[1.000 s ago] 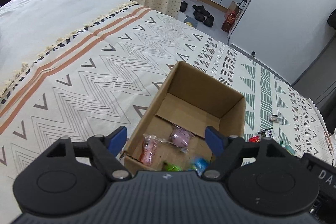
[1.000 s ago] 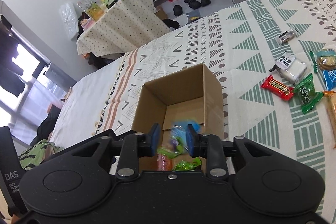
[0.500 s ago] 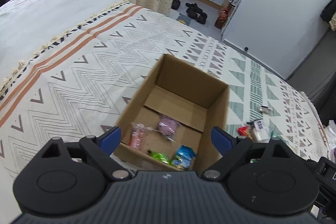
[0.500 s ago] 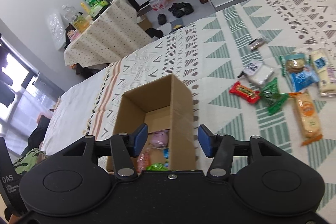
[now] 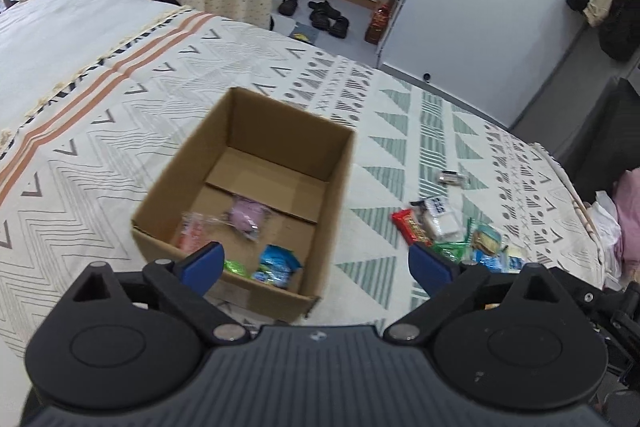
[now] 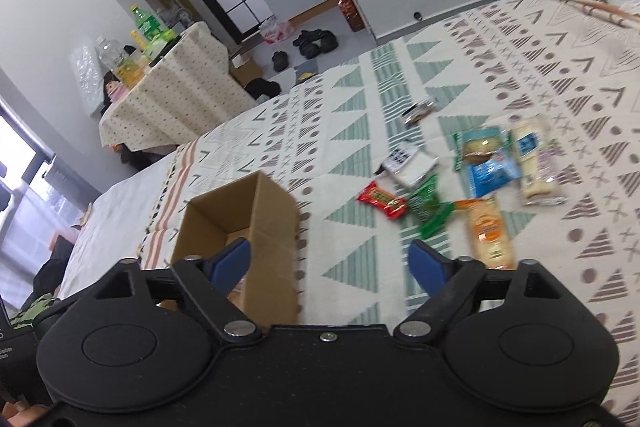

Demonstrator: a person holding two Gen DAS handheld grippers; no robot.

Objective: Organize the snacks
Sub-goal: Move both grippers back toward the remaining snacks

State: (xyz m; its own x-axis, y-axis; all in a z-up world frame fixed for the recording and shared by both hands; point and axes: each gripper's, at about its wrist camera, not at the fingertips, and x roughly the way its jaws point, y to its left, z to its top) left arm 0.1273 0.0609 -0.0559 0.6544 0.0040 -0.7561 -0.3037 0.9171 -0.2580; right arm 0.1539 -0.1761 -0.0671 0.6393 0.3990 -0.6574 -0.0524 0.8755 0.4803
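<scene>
An open cardboard box (image 5: 338,171) (image 6: 276,223) stands on the patterned bedspread (image 5: 120,115). Inside lie a pink snack (image 5: 248,217), a pale red packet (image 5: 192,233), a green one (image 5: 236,269) and a blue one (image 5: 278,263). My left gripper (image 5: 316,263) hovers over the box's near right corner, jaws still opening, nothing between them. My right gripper (image 6: 330,259) hangs just right of the box, jaws opening wide and empty. Loose snacks lie to the right: a red bar (image 6: 382,199), a green packet (image 6: 430,207), an orange packet (image 6: 488,231), a blue packet (image 6: 486,163), a white one (image 6: 534,159).
A small dark-wrapped sweet (image 6: 418,109) and a white-black packet (image 6: 408,163) lie farther back. Beyond the bed stand a draped table (image 6: 168,95) with bottles, shoes (image 5: 324,15) on the floor and a white cabinet wall. The bed's right edge (image 5: 576,195) is near.
The right gripper let go of the blue packet, which now lies in the box, and its jaws spread wide. Both grippers drew back and swung right, bringing the loose snacks into view.
</scene>
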